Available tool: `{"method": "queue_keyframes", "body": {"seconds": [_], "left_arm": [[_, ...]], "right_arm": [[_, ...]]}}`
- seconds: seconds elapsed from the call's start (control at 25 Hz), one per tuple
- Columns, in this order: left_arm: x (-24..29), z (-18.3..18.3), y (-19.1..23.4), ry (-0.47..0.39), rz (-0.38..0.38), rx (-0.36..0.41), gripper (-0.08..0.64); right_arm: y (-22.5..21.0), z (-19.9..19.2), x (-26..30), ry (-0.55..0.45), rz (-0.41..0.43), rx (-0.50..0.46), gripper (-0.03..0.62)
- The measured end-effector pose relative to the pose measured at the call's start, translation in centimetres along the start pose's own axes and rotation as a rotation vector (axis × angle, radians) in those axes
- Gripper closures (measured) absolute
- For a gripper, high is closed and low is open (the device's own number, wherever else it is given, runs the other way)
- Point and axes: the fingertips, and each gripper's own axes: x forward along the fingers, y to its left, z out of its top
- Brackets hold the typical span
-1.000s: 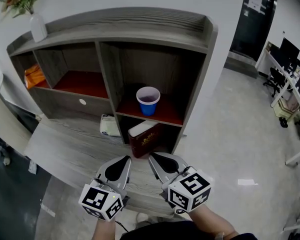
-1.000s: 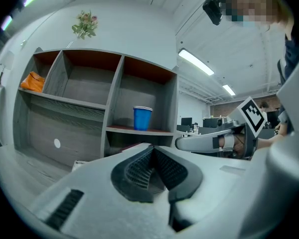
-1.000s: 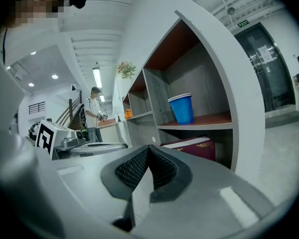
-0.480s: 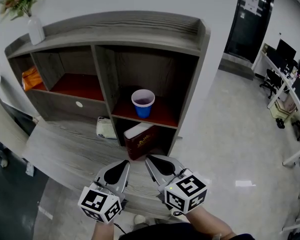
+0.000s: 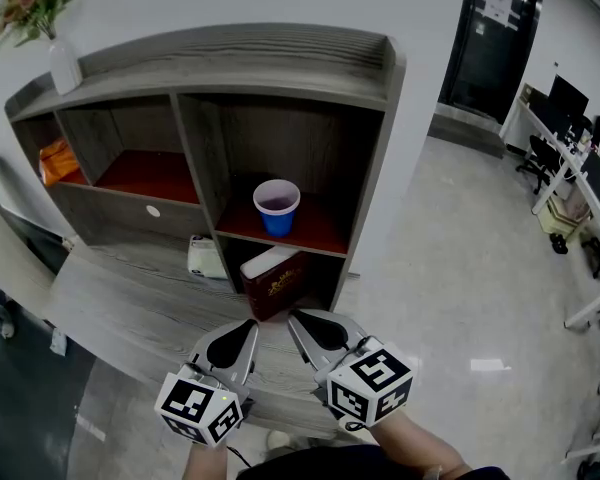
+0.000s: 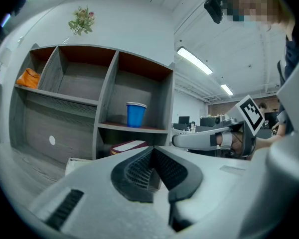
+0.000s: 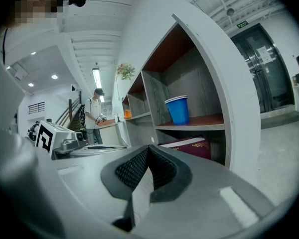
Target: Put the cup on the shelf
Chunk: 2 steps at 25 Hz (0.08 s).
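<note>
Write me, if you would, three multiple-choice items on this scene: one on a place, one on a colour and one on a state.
1. Where does the cup stand?
A. in the shelf's right compartment, on the board above the book
B. on the shelf's top board
C. tipped over on the book

2. What colour is the cup's wall?
A. red
B. blue
C. green

3. How do the left gripper's jaws stand?
A. wide apart
B. closed on the cup
C. closed together on nothing

Answers:
1 A, it stands upright on the reddish board over the book.
2 B, both gripper views show a blue wall.
3 C, the pads meet with nothing between them.
</note>
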Motion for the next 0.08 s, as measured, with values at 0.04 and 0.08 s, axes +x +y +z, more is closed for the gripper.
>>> {"method": "queue_keyframes", "body": {"seconds": [0.04, 0.08], "left_arm": [[0.05, -0.01, -0.02, 0.0, 0.0, 0.0, 0.566], [0.09, -0.01, -0.04, 0.0, -0.001, -0.001, 0.566]], "right_arm": [[-0.05, 0.03, -0.04, -0.001, -0.001, 0.0, 0.595], [-0.1, 0.06, -0.07, -0.002, -0.001, 0.0, 0.595]]}}
